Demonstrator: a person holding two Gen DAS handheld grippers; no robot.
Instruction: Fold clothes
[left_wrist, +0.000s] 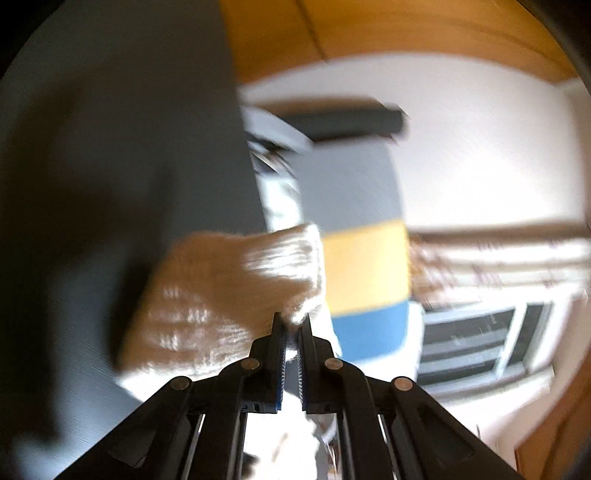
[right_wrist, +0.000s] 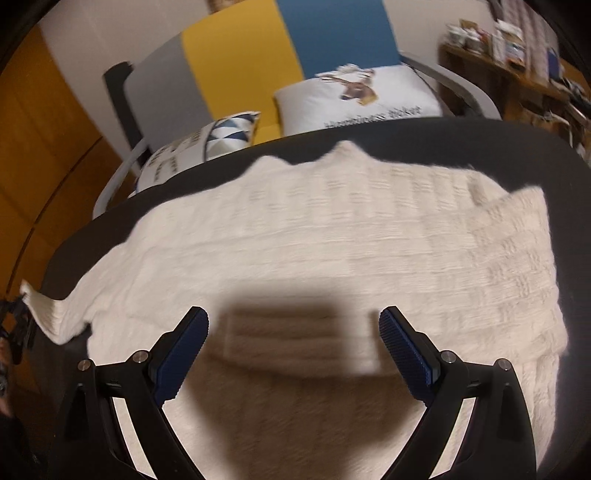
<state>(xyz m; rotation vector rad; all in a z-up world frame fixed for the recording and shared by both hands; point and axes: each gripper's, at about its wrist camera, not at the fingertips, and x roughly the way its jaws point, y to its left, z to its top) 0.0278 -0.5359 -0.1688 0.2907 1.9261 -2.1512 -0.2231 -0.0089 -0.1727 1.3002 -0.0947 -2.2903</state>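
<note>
A cream knitted sweater lies spread over a dark round table in the right wrist view. My right gripper hovers just above it with its blue-padded fingers wide apart and nothing between them. One sweater sleeve stretches off to the far left, where the other gripper shows at the frame edge. In the blurred left wrist view, my left gripper is shut on the end of that knitted sleeve, lifted above the dark table.
Behind the table stands a grey, yellow and blue sofa with a white printed cushion and a patterned cushion. A cluttered wooden shelf is at the right. Wooden panelling is at the left.
</note>
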